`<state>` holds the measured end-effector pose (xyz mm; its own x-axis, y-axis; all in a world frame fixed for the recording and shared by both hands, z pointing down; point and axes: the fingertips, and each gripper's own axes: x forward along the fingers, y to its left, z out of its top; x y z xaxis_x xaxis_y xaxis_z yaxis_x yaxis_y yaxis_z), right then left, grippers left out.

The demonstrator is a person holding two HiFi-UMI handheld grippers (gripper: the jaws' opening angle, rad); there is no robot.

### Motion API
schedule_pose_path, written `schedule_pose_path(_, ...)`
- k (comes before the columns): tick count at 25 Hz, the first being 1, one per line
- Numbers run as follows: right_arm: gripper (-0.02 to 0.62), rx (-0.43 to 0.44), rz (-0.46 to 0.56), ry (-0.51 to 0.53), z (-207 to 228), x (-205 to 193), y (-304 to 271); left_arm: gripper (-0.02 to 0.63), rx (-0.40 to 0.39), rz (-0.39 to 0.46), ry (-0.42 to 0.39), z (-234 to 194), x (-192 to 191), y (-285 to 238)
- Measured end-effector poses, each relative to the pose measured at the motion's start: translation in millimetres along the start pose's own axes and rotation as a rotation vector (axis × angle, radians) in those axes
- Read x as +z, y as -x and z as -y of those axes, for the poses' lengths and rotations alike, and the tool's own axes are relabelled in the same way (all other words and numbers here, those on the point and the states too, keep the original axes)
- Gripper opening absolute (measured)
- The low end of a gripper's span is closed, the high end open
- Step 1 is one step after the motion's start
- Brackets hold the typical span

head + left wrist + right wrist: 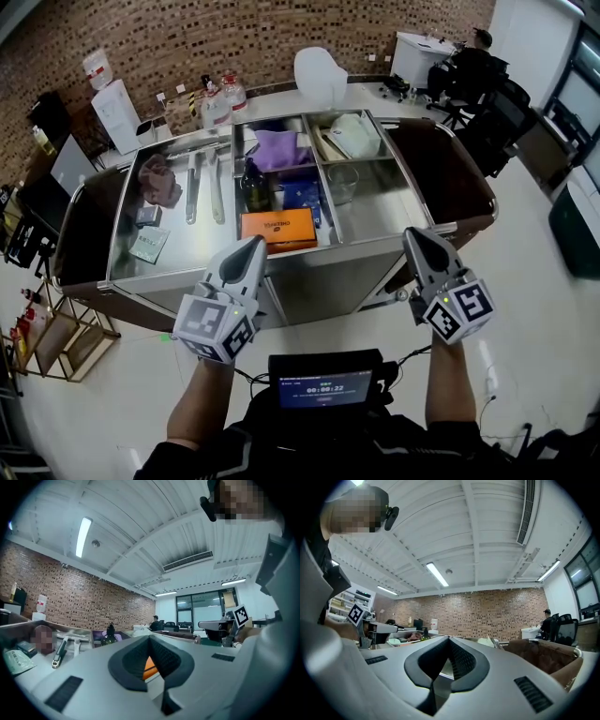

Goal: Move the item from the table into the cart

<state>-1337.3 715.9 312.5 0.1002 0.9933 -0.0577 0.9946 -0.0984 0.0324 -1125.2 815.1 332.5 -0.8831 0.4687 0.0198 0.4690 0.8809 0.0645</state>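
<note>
A steel cart (370, 247) with several compartments stands in front of me. In it lie an orange box (277, 228), a dark bottle (254, 185), a purple cloth (279, 149), a white bag (354, 134) and long metal tools (192, 187). Behind the cart is a white table (272, 100) with bottles (217, 101) and a white container (320, 75). My left gripper (255, 247) hovers shut and empty over the cart's near edge, tip toward the orange box (149, 667). My right gripper (415, 237) is also shut and empty, near the cart's front right corner.
Brown bags hang at both cart ends (448, 169) (80, 234). A wire rack (58, 342) stands on the floor at left. A person sits at a desk (476, 66) at the far right. A screen (324, 387) is mounted at my chest.
</note>
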Motion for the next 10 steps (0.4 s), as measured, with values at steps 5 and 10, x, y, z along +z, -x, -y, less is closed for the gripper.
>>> schedule_pose_path(5, -0.006, 0.001, 0.0, 0.002, -0.8, 1.4, -0.5, -0.014, -0.002, 0.007, 0.009, 0.7, 1.2, -0.2)
schedule_pose_path(10, -0.006, 0.0, 0.004, 0.001, -1.0, 4.1, -0.4, -0.013, -0.008, 0.001, 0.014, 1.9, -0.3, 0.0)
